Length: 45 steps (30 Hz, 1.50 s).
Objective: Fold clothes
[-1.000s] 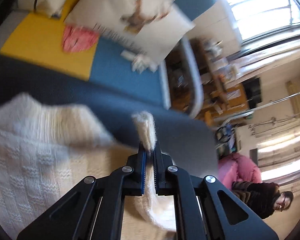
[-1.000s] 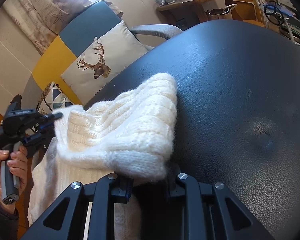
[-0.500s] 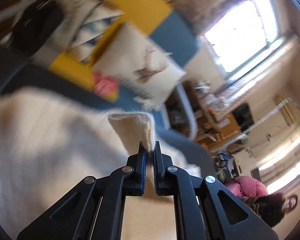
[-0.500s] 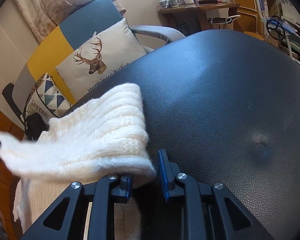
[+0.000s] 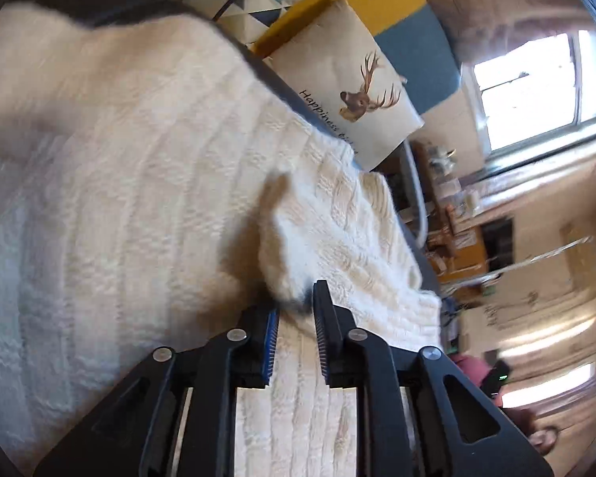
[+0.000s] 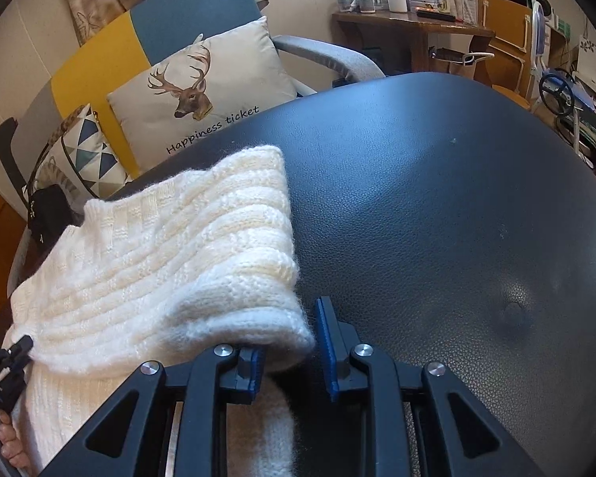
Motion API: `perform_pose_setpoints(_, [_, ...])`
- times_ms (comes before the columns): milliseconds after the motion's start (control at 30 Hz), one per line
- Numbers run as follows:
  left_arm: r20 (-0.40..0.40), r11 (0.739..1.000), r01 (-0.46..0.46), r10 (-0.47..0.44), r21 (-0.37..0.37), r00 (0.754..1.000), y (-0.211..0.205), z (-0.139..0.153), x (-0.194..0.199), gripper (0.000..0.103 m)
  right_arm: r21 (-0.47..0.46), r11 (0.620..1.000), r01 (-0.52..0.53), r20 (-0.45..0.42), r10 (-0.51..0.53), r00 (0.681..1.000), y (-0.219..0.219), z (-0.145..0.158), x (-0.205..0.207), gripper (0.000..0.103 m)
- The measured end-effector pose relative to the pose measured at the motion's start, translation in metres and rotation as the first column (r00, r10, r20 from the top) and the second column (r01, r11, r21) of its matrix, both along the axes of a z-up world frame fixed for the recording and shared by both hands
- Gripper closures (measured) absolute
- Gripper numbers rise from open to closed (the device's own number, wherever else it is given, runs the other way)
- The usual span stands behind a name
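Observation:
A cream knit sweater point(image 6: 171, 246) lies folded on a black leather surface point(image 6: 437, 218), its thick folded edge towards me. My right gripper point(image 6: 290, 342) is open at that edge. The fold rests over its left pad, and a dark gap shows before its right pad. In the left wrist view the sweater point(image 5: 119, 198) fills the left half. A fuzzy corner of it stands up just ahead of my left gripper point(image 5: 296, 318), whose jaws are opening and do not press on it. The left gripper point(image 6: 4, 357) also shows at the bottom left of the right wrist view, held by a hand point(image 6: 4, 441).
Behind the leather surface stands a yellow and blue armchair point(image 6: 99, 51) with a deer cushion point(image 6: 206, 91), a triangle-pattern cushion point(image 6: 83, 151) and a black handbag point(image 6: 49, 210). A wooden table point(image 6: 409, 20) with mugs is at the back right. Bare leather spreads to the right.
My left gripper has swept across and down over the sweater with the corner, and its jaws have parted off it. The lifted layer now lies flat. The right gripper has barely moved.

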<state>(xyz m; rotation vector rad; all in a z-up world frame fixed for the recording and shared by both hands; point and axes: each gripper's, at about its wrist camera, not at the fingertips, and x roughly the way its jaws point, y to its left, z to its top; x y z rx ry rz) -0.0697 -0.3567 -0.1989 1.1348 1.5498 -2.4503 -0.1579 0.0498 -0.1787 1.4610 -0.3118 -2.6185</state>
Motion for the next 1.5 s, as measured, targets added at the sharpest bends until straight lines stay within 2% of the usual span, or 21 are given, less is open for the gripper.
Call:
perform_pose_setpoints(100, [-0.002, 0.999, -0.015, 0.015, 0.038, 1.000, -0.011, 0.000, 0.003, 0.082, 0.009, 1.000, -0.009, 0.000, 0.009, 1.000, -0.001, 0.000, -0.001, 0.080])
perform_pose_setpoints(167, [0.016, 1.000, -0.008, 0.008, 0.021, 1.000, -0.013, 0.003, -0.005, 0.078, 0.014, 1.000, -0.014, -0.001, 0.014, 1.000, -0.003, 0.000, -0.002, 0.080])
perform_pose_setpoints(300, [0.046, 1.000, 0.006, -0.007, 0.016, 0.999, -0.015, 0.008, -0.029, 0.066, 0.009, 1.000, -0.012, 0.003, 0.012, 1.000, -0.002, 0.000, -0.003, 0.080])
perform_pose_setpoints(400, [0.072, 1.000, 0.018, -0.017, -0.008, 0.997, -0.012, 0.009, -0.048, 0.065, 0.015, 1.000, -0.019, -0.007, 0.019, 1.000, -0.003, 0.000, -0.003, 0.080])
perform_pose_setpoints(467, [0.092, 0.995, 0.041, -0.033, -0.086, 0.995, -0.007, 0.015, -0.059, 0.068, 0.011, 1.000, -0.018, -0.009, 0.019, 1.000, -0.002, 0.001, -0.004, 0.080])
perform_pose_setpoints(500, [0.100, 0.991, 0.049, -0.037, -0.124, 0.994, -0.005, 0.020, -0.061, 0.092, 0.007, 1.000, -0.017, -0.007, 0.017, 1.000, -0.001, 0.001, -0.004, 0.080])
perform_pose_setpoints(533, [0.096, 0.988, 0.052, -0.038, -0.148, 0.995, -0.004, 0.025, -0.060, 0.097, 0.003, 1.000, -0.015, -0.006, 0.015, 1.000, -0.001, 0.002, -0.004, 0.080])
perform_pose_setpoints(667, [-0.036, 0.984, -0.033, 0.027, -0.177, 0.999, -0.006, 0.055, -0.033, 0.097, -0.020, 1.000, -0.018, -0.017, 0.018, 1.000, 0.001, 0.004, -0.003, 0.080])
perform_pose_setpoints(733, [-0.048, 0.976, -0.069, 0.060, -0.209, 0.997, -0.010, 0.059, -0.016, 0.097, -0.034, 0.999, -0.036, -0.025, 0.035, 0.999, 0.000, 0.004, -0.002, 0.079])
perform_pose_setpoints(767, [-0.036, 0.972, -0.077, 0.071, -0.222, 0.997, -0.012, 0.057, -0.009, 0.097, -0.036, 0.999, -0.039, -0.024, 0.038, 0.999, -0.001, 0.003, -0.001, 0.078])
perform_pose_setpoints(867, [0.074, 0.973, -0.054, 0.072, -0.224, 0.995, -0.017, 0.030, -0.004, 0.097, -0.045, 0.998, -0.037, -0.018, 0.036, 0.999, -0.002, 0.001, -0.002, 0.076])
perform_pose_setpoints(933, [0.111, 0.973, -0.054, 0.081, -0.226, 0.990, -0.019, 0.018, -0.004, 0.097, -0.057, 0.998, -0.031, -0.010, 0.031, 0.999, -0.001, 0.002, -0.001, 0.076])
perform_pose_setpoints(1100, [0.150, 0.965, -0.037, 0.078, -0.258, 0.986, -0.015, 0.028, -0.001, 0.094, -0.104, 0.994, -0.028, 0.010, 0.029, 1.000, 0.008, 0.006, 0.003, 0.075])
perform_pose_setpoints(1233, [0.223, 0.939, -0.020, 0.102, -0.342, 0.969, -0.018, 0.040, 0.002, 0.090, -0.163, 0.987, -0.015, 0.028, 0.020, 0.999, 0.019, 0.006, 0.010, 0.075])
perform_pose_setpoints(1333, [0.210, 0.931, -0.058, 0.141, -0.359, 0.968, -0.026, 0.053, 0.013, 0.090, -0.234, 0.972, 0.012, 0.043, -0.002, 0.999, 0.033, 0.005, 0.020, 0.075])
perform_pose_setpoints(1433, [0.112, 0.927, -0.050, 0.099, -0.372, 0.989, -0.015, 0.080, 0.004, 0.090, -0.358, 0.932, 0.054, 0.044, -0.041, 0.998, 0.055, 0.004, 0.034, 0.075])
perform_pose_setpoints(1467, [0.083, 0.929, -0.014, 0.048, -0.369, 0.995, -0.005, 0.088, -0.007, 0.089, -0.455, 0.888, 0.068, 0.053, -0.049, 0.997, 0.065, 0.000, 0.038, 0.075])
perform_pose_setpoints(1500, [0.053, 0.930, 0.022, -0.003, -0.367, 0.999, 0.005, 0.095, -0.018, 0.085, -0.566, 0.820, 0.080, 0.071, -0.049, 0.996, 0.073, -0.006, 0.040, 0.072])
